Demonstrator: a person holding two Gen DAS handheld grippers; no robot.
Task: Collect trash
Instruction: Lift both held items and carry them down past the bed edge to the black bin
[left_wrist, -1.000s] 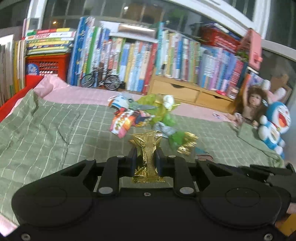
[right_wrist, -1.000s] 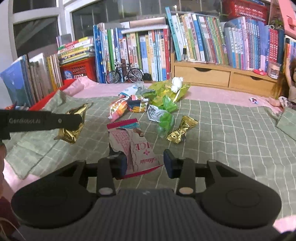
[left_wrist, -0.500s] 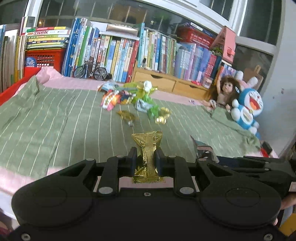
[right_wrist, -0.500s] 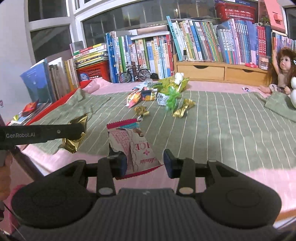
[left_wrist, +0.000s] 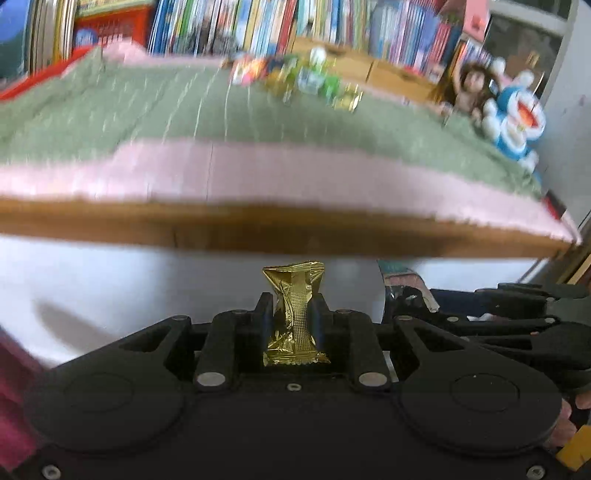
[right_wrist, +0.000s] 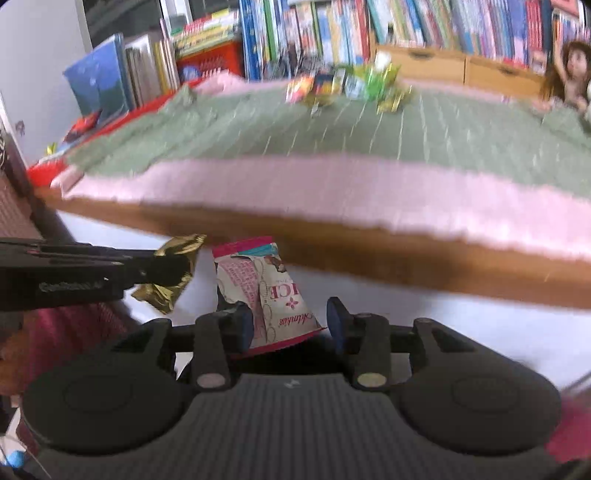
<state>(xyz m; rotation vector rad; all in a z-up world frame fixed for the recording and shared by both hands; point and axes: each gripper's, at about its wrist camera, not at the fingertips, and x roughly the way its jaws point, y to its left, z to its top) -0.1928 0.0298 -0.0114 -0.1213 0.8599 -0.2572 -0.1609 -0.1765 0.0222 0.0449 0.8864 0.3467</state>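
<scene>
The candy wrapper (left_wrist: 293, 312) between the black left tool (left_wrist: 293, 317) fingers is gold. Ahead, the blanket (left_wrist: 258, 122) is green with white lines, over a pink sheet (left_wrist: 295, 177).

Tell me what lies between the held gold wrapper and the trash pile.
Left wrist view: wooden bed edge, pink sheet, bare green blanket, then the trash pile.

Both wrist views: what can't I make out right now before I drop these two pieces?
- Trash bin: in neither view, outside the frames.
- Wrapper pile on the bed: motion-blurred in both views, pieces uncountable.
- Pink packet: right gripper jaws gapped, right finger apart; grip unclear.
- Gold wrapper: clamped in left gripper; print unreadable.
</scene>
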